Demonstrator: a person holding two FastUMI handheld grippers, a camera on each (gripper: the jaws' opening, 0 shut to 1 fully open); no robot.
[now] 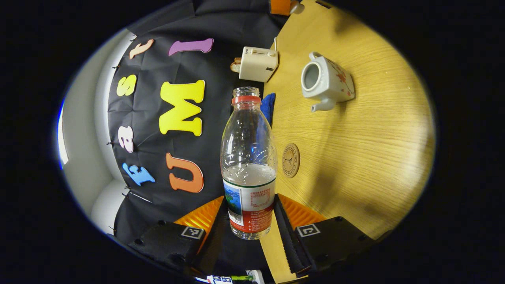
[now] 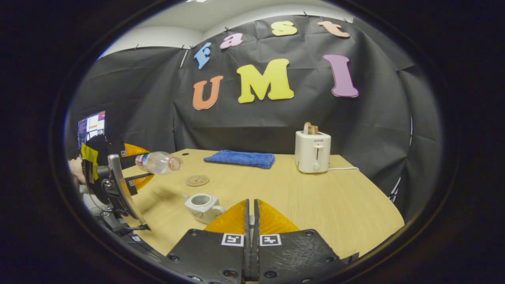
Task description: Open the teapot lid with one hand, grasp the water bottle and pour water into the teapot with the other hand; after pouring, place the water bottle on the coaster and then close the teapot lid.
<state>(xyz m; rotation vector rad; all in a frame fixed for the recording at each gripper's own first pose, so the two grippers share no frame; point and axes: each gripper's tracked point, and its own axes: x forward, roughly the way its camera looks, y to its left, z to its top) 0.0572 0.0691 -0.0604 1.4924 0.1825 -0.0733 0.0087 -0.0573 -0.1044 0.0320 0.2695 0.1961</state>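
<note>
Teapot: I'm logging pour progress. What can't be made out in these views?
- Lid: right gripper view; the right hand-held gripper has nearly closed fingers that would hide anything pinched between them.
- Water inside teapot: left gripper view, interior shadowed; right gripper view, too small.
- Water bottle base: right gripper view, tucked inside the left hand-held gripper.

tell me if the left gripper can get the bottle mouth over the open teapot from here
Probably yes: the left gripper holds the water bottle tilted above the table, the teapot is lidless, and nothing stands between them.
</note>
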